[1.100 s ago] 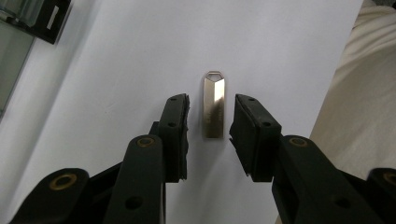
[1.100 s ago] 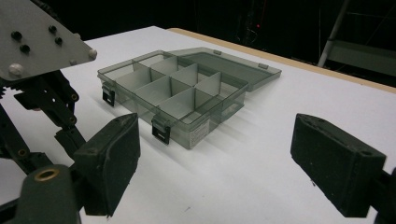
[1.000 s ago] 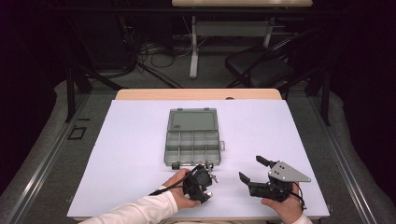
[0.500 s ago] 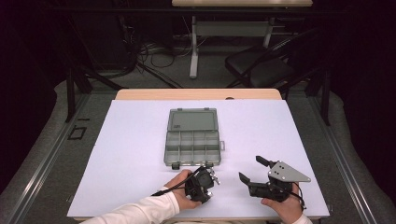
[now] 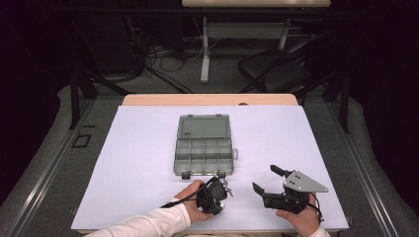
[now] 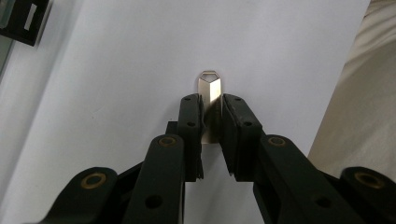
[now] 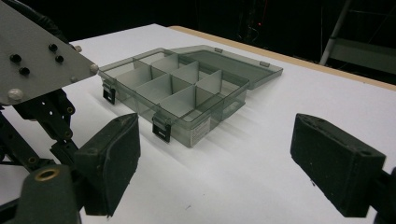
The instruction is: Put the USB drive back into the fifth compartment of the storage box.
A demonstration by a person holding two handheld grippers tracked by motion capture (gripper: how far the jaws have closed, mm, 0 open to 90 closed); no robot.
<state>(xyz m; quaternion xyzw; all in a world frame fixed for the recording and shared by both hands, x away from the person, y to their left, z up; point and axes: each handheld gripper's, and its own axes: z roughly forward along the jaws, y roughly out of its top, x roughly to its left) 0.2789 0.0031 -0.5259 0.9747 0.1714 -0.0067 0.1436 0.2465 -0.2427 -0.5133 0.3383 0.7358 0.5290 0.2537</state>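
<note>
Here the left tongs [image 6: 212, 123] have just closed on a slim, shiny metal tag [image 6: 209, 93] with a pointed loop end.

The white bench [image 5: 148, 148] is lit evenly and brightly from above, while the room beyond its far edge falls into near-black. Shadows on it are short and soft. In the left gripper view the black fingers [image 6: 190, 121] are blurred up close, and a small metal piece [image 6: 208, 93] catches a bright glare. The right gripper view is sharp at the clear box [image 7: 187, 84], soft on its near fingers [image 7: 109, 163].
</note>
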